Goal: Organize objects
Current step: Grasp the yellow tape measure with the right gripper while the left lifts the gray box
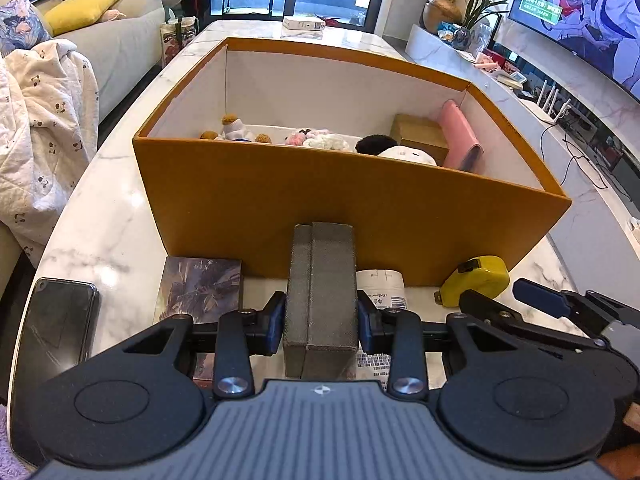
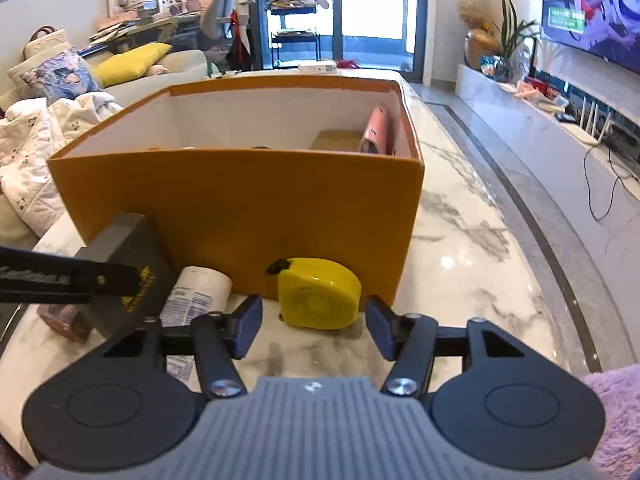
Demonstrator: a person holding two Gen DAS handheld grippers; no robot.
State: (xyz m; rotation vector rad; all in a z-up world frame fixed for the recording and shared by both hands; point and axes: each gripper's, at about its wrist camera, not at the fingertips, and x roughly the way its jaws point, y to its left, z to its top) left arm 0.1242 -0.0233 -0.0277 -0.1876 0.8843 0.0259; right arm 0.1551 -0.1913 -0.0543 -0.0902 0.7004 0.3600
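Two grippers work at the near wall of an orange cardboard box (image 1: pixel 248 204). The left gripper (image 1: pixel 321 322), centre bottom of its view, is clamped on a grey textured case (image 1: pixel 322 292) held on edge. The right gripper (image 2: pixel 314 326) stands wide apart, gripping nothing, its fingers flanking a yellow tape measure (image 2: pixel 318 294) on the marble table (image 2: pixel 460 248), touching the box at centre frame.

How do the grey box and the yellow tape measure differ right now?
The grey box is clamped in the left claw; the tape measure lies free before the open right claw. The box is flat-sided and dull, the tape measure rounded and glossy. Both sit outside the orange box.
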